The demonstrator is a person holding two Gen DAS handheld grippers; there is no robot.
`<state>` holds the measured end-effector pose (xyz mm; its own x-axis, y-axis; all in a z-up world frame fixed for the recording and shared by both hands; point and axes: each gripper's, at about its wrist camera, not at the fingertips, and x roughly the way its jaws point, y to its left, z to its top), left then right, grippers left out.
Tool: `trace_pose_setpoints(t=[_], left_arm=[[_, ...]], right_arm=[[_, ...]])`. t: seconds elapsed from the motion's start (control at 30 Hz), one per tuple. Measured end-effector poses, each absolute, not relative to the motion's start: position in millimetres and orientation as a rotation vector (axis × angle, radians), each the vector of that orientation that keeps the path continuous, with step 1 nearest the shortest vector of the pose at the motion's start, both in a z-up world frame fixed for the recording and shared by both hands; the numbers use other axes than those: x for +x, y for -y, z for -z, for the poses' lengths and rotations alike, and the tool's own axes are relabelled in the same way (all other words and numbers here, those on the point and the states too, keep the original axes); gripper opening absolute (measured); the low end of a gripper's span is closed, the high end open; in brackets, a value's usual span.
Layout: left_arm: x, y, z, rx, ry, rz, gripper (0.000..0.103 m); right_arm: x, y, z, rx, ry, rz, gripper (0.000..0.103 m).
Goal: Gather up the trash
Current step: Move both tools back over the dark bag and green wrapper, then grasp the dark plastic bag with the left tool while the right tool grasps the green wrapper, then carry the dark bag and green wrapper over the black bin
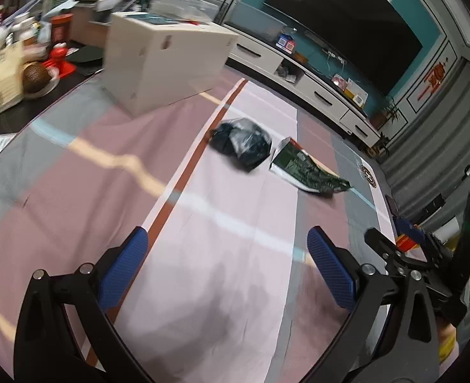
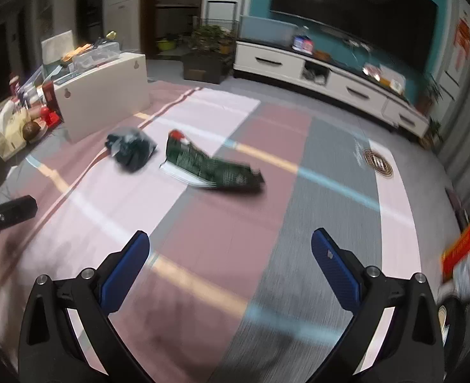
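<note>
Two trash items on the striped cloth. Crumpled dark plastic bag (image 1: 241,143) (image 2: 131,149) and a flattened green snack wrapper (image 1: 308,169) (image 2: 212,167) with a red patch at one end. They lie just beside each other; touching or not, cannot tell. Print on the wrapper is there but blurred, not readable.

Left gripper (image 1: 227,269): jaws wide apart, blue pads, nothing held. Bag sits ahead of it, about centred between the fingers; wrapper ahead and a bit right. Both well apart from the fingertips.

Right gripper (image 2: 230,271): also spread wide, empty. Wrapper ahead, slightly left of centre; bag further left and ahead. Neither near the fingers.

Striped cloth (image 1: 75,175) (image 2: 330,191) in pink, grey and mauve bands covers the surface under both grippers. It has a round brown emblem (image 2: 377,161) ahead-right of the right gripper, script beside it illegible. White box (image 1: 164,70) (image 2: 104,95) stands beyond the bag, ahead-left. Clutter pile further left. White TV cabinet (image 2: 330,76) and dark screen (image 1: 340,22) far ahead. Red-orange packet (image 2: 464,249) at right edge, text blurred.
</note>
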<state>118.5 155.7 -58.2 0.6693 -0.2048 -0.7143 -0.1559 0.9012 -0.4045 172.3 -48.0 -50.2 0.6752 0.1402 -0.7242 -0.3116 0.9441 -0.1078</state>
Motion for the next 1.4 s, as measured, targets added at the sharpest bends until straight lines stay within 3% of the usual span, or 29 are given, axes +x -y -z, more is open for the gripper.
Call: trace_pose_setpoints(t=[0.27,0.4,0.53,0.57,0.63,0.67,0.97,1.03,1.1,1.17,1.23,1.33,1.4], left_arm=[[179,-155,54,-0.470,-0.830,0.068,0.100],[199,-157,56,-0.491,-0.834,0.060,0.099],[212,-156,57,-0.511,-0.827,0.064,0.099],[215,-154,58,-0.504,-0.828,0.059,0.099],[221,-149,59,-0.477,-0.826,0.037,0.099],[225,-145,60,-0.453,-0.827,0.020,0.099],[258,-118,73,-0.349,-0.831,-0.134,0.099],[264,-113,77,-0.319,-0.840,-0.164,0.093],[271,-109,82,-0.281,-0.859,-0.203,0.080],[273,-106,84,-0.238,-0.861,-0.228,0.078],[270,-104,81,-0.221,-0.854,-0.228,0.069],[261,-103,76,-0.203,-0.858,-0.213,0.047],[254,-103,72,-0.213,-0.869,-0.189,0.045]], right_arm=[[243,15,67,-0.455,-0.759,-0.357,0.099],[267,-1,79,-0.542,-0.760,-0.383,0.089],[286,-8,96,-0.579,-0.822,-0.390,0.057],[286,-8,99,-0.590,-0.825,-0.396,0.040],[282,-6,104,-0.600,-0.816,-0.387,0.017],[280,-1,103,-0.570,-0.813,-0.380,0.015],[233,82,64,-0.124,-0.810,-0.305,0.012],[216,90,56,-0.100,-0.788,-0.317,0.012],[196,101,48,-0.064,-0.771,-0.339,0.012],[180,107,43,-0.034,-0.758,-0.348,0.012],[165,115,38,-0.014,-0.745,-0.355,0.012],[151,126,36,0.005,-0.750,-0.345,0.012],[141,132,37,0.018,-0.758,-0.330,0.012]])
